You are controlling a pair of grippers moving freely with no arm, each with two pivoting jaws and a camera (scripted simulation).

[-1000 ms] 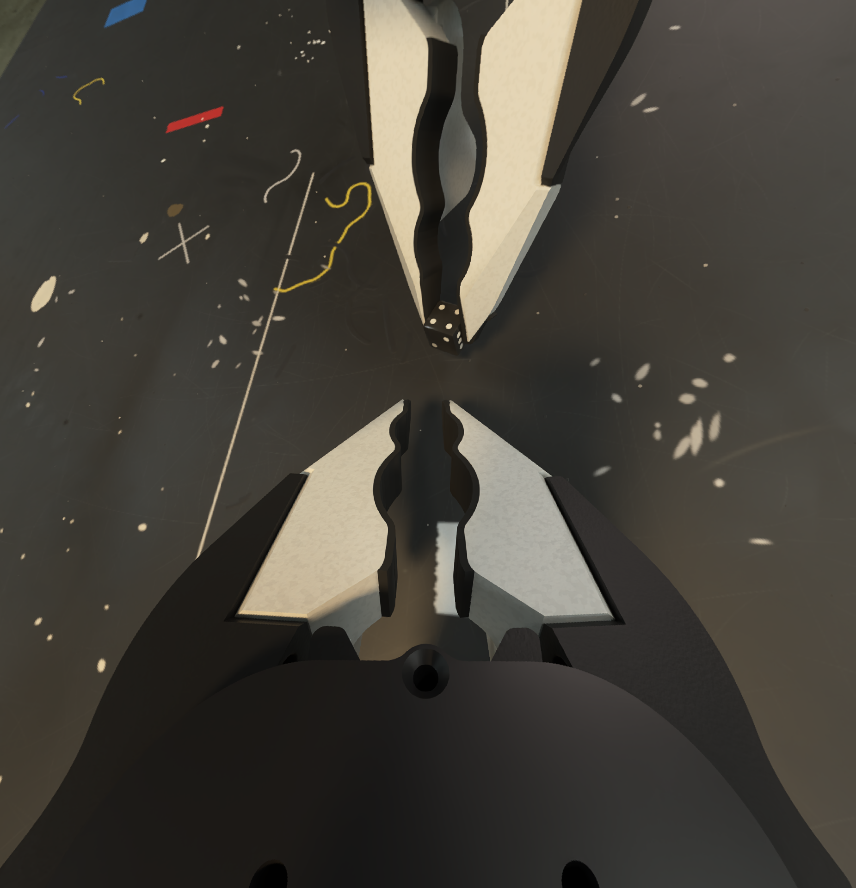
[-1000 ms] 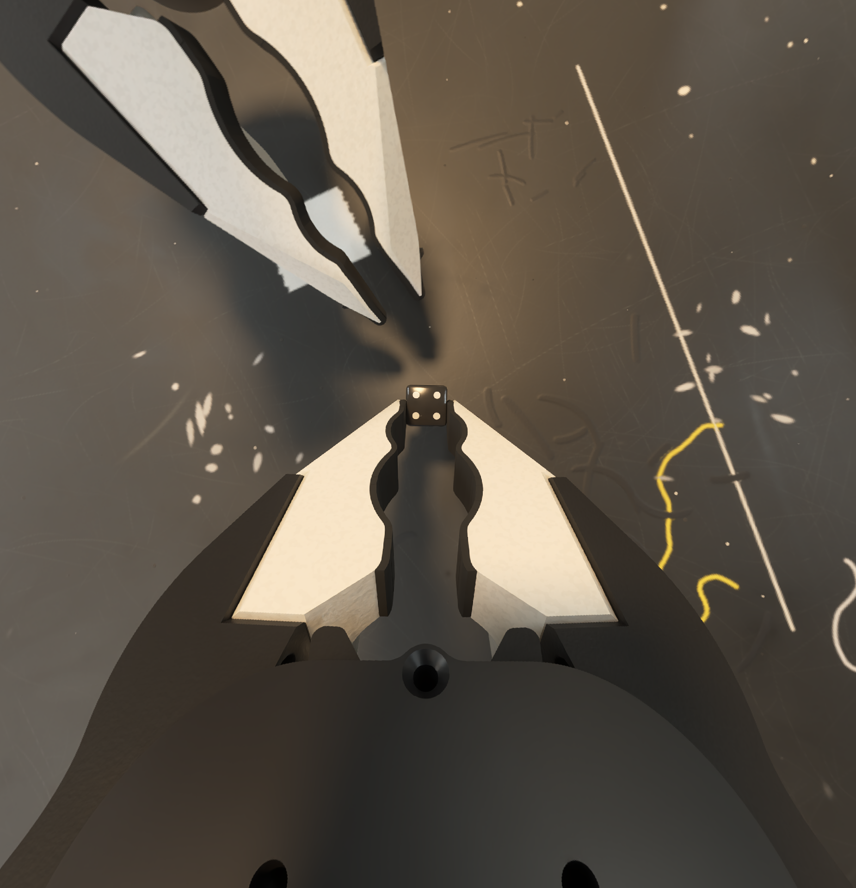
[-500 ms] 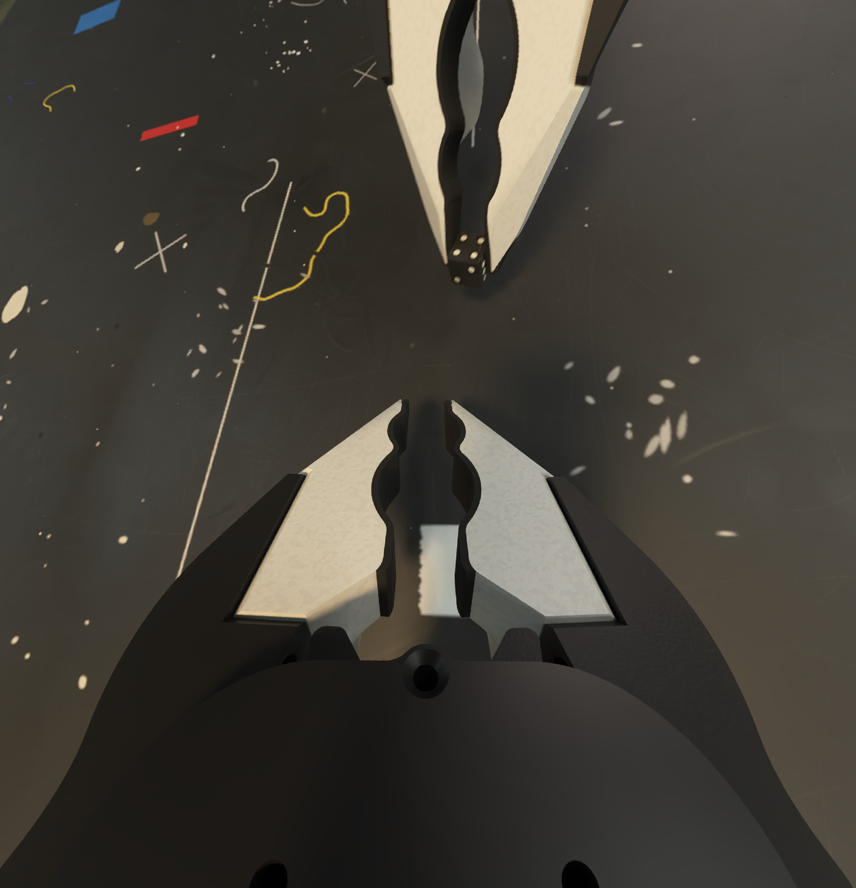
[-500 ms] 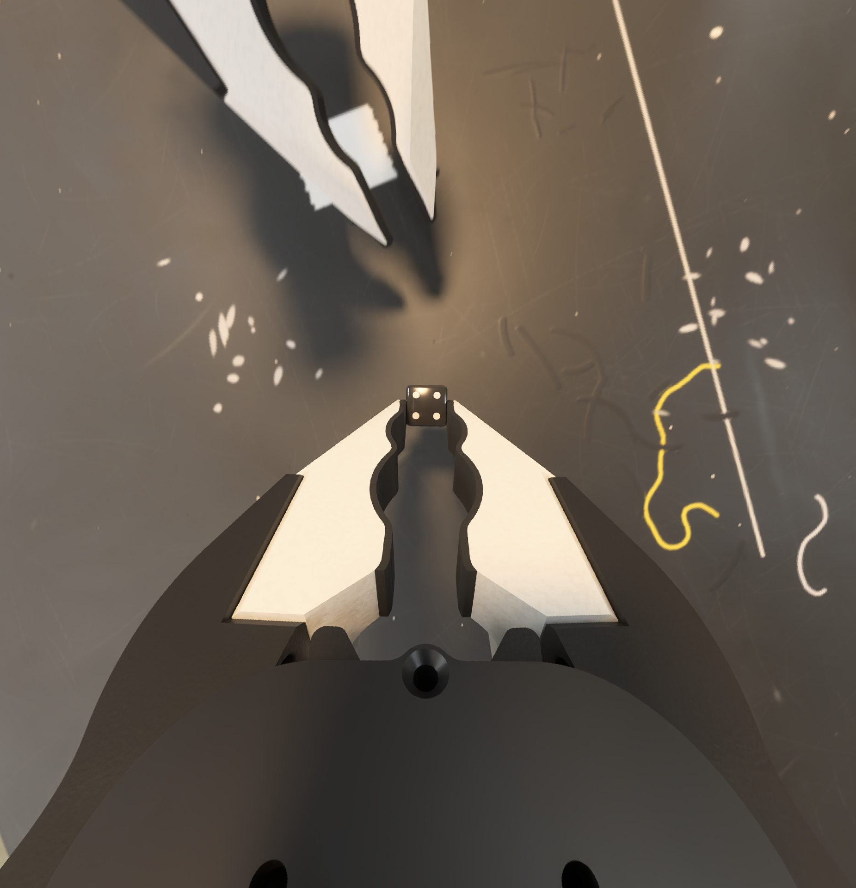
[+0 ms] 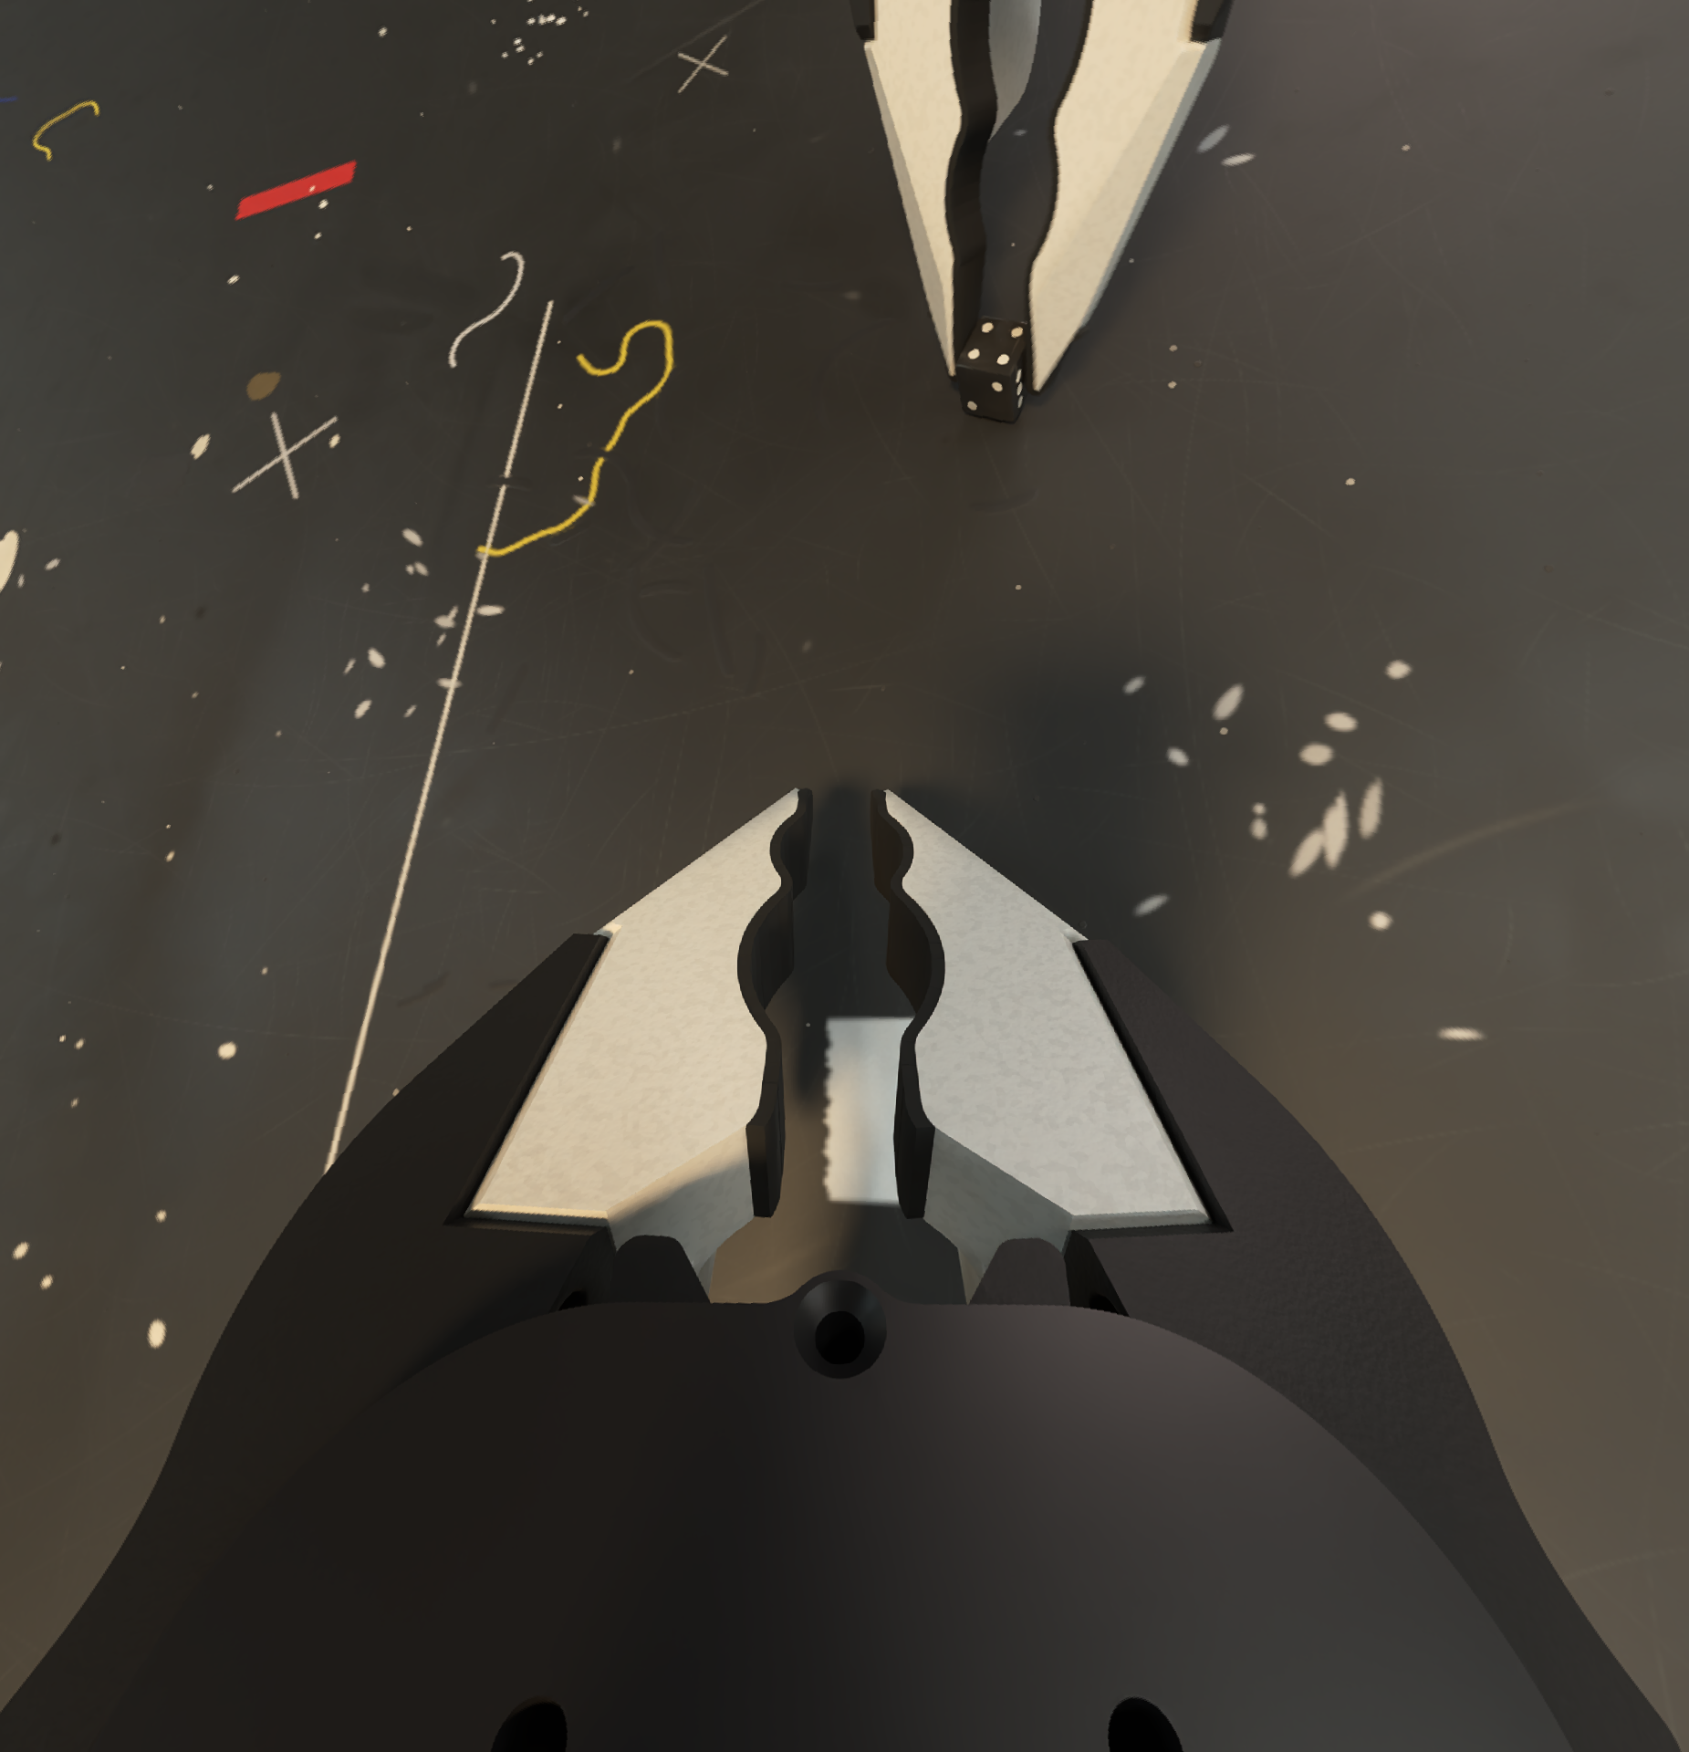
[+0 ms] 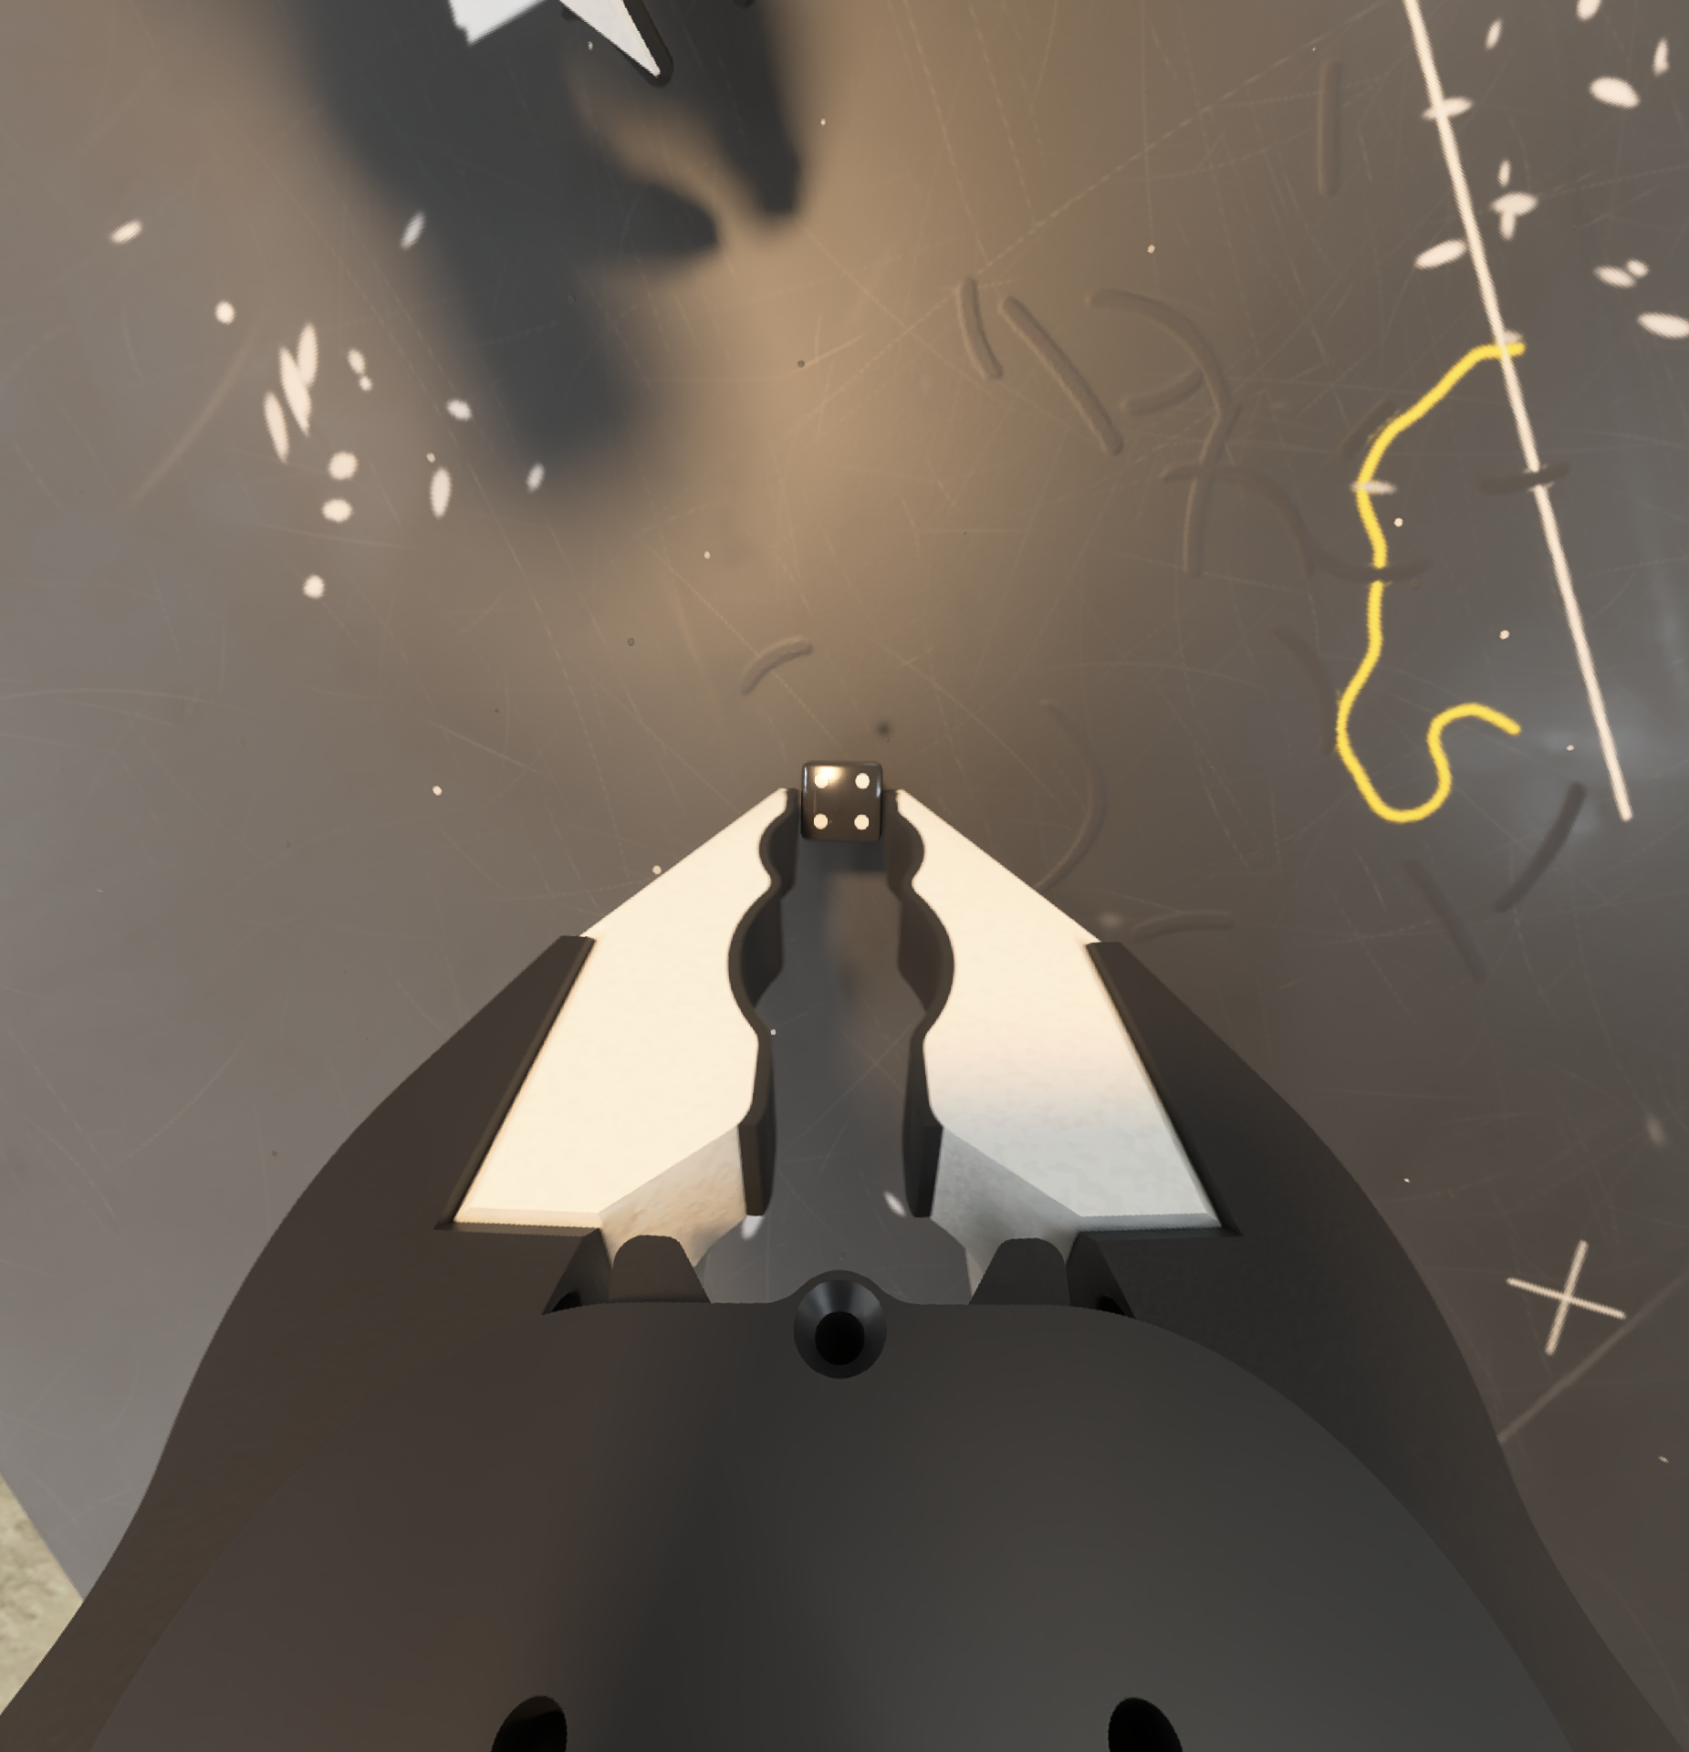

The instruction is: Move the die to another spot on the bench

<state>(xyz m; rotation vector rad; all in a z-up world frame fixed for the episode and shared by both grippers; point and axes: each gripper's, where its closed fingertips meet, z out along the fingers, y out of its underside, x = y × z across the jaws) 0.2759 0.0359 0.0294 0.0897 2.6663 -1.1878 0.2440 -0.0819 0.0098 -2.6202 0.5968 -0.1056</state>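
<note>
Dark, scuffed and paint-flecked, the surface (image 5: 1200,588) carries a yellow squiggle (image 5: 622,427), a long white line (image 5: 442,720) and a red strip (image 5: 295,190). At its fingertips the right gripper (image 6: 840,801) pinches the black die (image 6: 841,799), white-pipped, just above or at the surface. The left gripper (image 5: 840,796) hangs well apart from the die, its jaws a narrow gap apart and holding nothing.
</note>
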